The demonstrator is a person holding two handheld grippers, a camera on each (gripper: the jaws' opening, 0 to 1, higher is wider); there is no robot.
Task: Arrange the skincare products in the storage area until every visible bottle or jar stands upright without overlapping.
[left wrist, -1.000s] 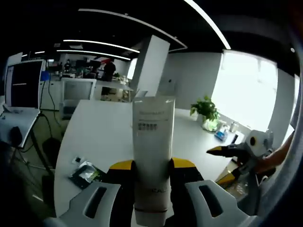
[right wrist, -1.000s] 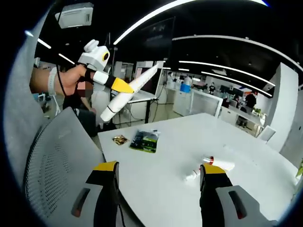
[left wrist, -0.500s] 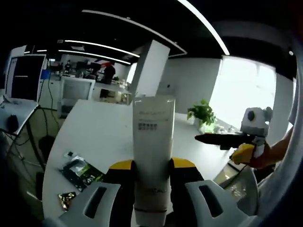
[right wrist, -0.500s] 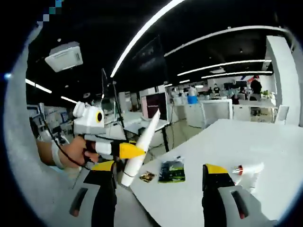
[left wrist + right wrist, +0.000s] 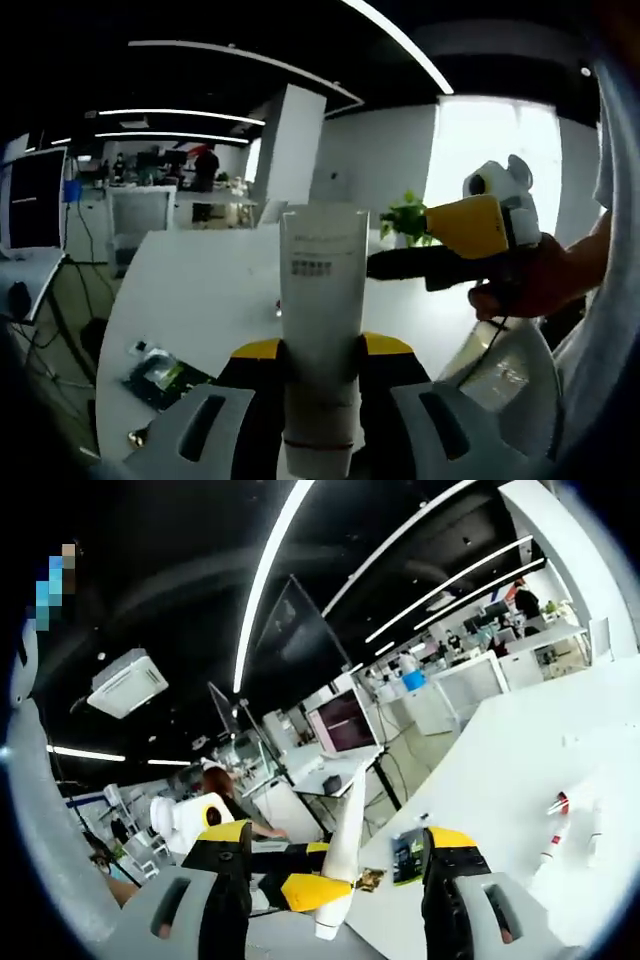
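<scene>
In the left gripper view, the left gripper (image 5: 320, 400) clenches a flat-ended white tube (image 5: 322, 320), smooth and matte, with small dark print near its crimped top; its lower body sits between the yellow-tipped jaws. Behind it curves a glossy white table (image 5: 200, 290) carrying a dark, shiny sachet (image 5: 160, 372). A leafy potted plant (image 5: 405, 218) stands at the table's far side. The right gripper (image 5: 400, 264), yellow and black, enters from the right in a hand (image 5: 530, 285), its jaws pressed together.

In the right gripper view, the right gripper (image 5: 335, 875) looks past the left gripper (image 5: 300, 890) and its tapering white tube (image 5: 343, 855), with the table (image 5: 520, 770) beyond. Slim white bottles with red collars (image 5: 556, 830) lie on their sides there, near the dark sachet (image 5: 405, 855).
</scene>
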